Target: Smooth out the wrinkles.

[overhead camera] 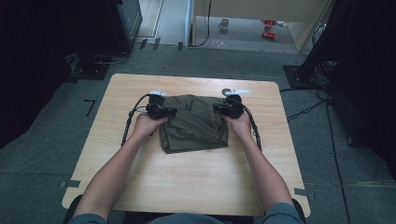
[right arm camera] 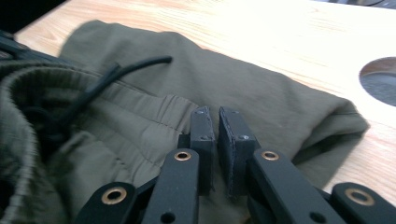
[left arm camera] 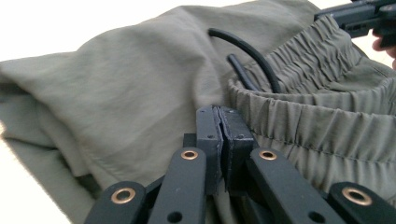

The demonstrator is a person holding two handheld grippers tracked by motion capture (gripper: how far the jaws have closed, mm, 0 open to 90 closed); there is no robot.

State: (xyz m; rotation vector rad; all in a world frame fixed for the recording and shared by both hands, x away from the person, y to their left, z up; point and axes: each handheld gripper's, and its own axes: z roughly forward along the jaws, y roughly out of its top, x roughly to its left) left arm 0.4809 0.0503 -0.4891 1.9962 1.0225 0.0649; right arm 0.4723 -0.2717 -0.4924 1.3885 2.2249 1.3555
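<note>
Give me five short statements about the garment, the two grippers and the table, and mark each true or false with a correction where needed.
1. The olive garment lies on a wooden table. True.
2. The left gripper has its jaws spread wide. False: they are pressed together at the elastic waistband.
3. A black drawstring comes out of the waistband. True.
4. The garment is bright red. False: it is olive green.
5. The right gripper is lifted far from the fabric. False: its jaws sit right at the garment, nearly together.
</note>
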